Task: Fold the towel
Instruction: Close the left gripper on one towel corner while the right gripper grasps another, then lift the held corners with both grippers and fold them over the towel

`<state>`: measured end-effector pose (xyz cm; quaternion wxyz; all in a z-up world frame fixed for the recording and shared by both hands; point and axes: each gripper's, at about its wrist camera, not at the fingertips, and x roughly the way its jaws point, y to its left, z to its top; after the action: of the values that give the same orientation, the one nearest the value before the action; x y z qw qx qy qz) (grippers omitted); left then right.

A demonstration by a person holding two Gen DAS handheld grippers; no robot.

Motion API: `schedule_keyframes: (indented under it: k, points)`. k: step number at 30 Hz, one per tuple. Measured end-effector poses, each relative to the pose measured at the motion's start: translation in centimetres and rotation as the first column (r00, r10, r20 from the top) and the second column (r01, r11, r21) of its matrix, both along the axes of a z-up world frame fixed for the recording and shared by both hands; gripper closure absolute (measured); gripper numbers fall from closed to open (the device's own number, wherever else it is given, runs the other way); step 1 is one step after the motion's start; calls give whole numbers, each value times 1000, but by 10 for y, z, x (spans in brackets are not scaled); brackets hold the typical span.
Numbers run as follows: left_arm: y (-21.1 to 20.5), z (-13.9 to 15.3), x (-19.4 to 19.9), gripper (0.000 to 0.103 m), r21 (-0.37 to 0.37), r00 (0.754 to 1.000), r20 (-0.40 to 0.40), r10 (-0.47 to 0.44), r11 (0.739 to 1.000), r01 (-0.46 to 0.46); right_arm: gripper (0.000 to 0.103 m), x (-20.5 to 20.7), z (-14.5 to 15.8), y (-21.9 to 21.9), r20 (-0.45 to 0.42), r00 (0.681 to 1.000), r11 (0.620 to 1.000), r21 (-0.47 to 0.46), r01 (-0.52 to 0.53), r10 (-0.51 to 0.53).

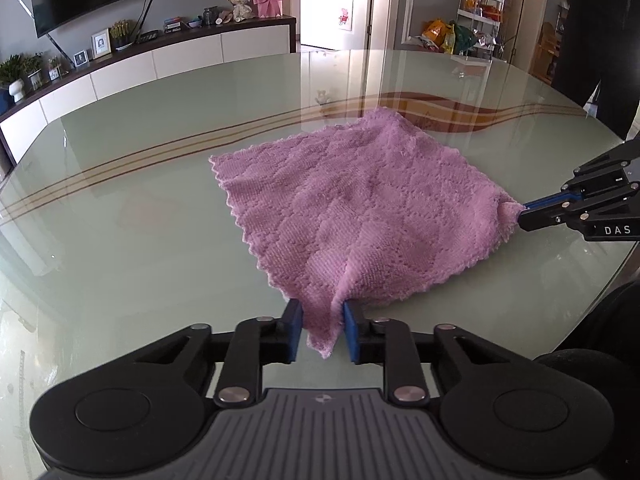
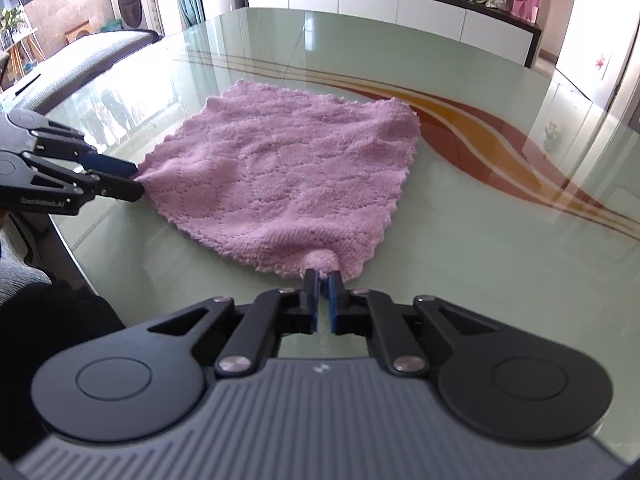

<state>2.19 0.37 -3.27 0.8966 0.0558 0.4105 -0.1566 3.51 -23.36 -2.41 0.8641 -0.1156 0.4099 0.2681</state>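
A pink square towel (image 1: 352, 204) lies spread on the glass table (image 1: 140, 208); it also shows in the right wrist view (image 2: 288, 168). My left gripper (image 1: 322, 314) is shut on the towel's near corner, which hangs down between the blue pads. It also shows at the left of the right wrist view (image 2: 138, 180). My right gripper (image 2: 323, 276) is shut on the adjacent near corner, bunched at its fingertips. It appears at the right of the left wrist view (image 1: 522, 214). Both held corners are lifted slightly off the glass.
The table (image 2: 480, 240) is pale green glass with brown and orange curved stripes (image 2: 480, 132). A white sideboard (image 1: 120, 68) with frames, plants and a pink gift box stands beyond the far edge. A person in dark clothes (image 1: 596, 40) stands at the right.
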Motion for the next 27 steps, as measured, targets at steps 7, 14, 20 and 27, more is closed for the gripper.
schedule_keyframes:
  k: [7,14,20,27]
  points:
    - [-3,7,-8,86,19,1000,5,-22,1000,21,98,-12,9,2,22,1000,1000,-10,-14,14]
    - [3,18,-24,86,29,999,6,-37,999,36,98,-25,26,0,41,999,1000,5,-28,27]
    - [11,31,-31,86,31,999,26,-33,999,32,98,-32,43,2,109,994,1000,3,-31,31]
    - [5,30,-26,86,56,993,35,-112,992,110,98,-14,54,12,132,991,1000,20,0,-3]
